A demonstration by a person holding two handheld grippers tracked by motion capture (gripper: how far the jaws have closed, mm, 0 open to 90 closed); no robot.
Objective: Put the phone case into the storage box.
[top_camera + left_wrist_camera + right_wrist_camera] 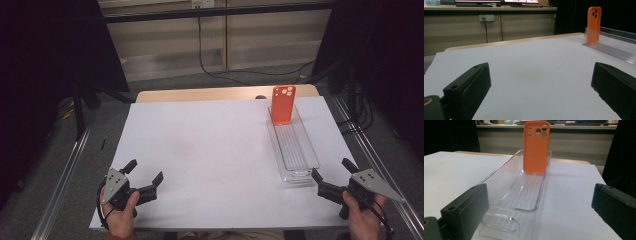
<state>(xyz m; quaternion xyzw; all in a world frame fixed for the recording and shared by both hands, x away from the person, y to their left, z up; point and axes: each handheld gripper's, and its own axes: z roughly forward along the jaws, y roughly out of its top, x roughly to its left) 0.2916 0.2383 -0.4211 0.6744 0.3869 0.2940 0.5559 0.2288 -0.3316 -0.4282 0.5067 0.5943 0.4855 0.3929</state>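
Grippers are both sitting at the near edge of the table, one in each hand, nothing in either of them. The left gripper is resting near the front left corner of the white table, jaws spread wide apart and pointing across the surface toward the right. In the left gripper view there's only bare white tabletop lying between its two black jaws.

The right gripper is hovering at the front right, jaws also standing well apart, aimed at the near end of the clear plastic tray. It's sitting just beside that near end; I can't tell whether it's actually touching. In the right gripper view the tray's rounded near end is showing right between the jaws.

The tray is lying lengthwise along the right side of the table, running away from the person. The orange phone case is standing upright at the far end of the tray, leaning against the far wall, camera cutouts at the top. It's sitting well apart from both grippers.
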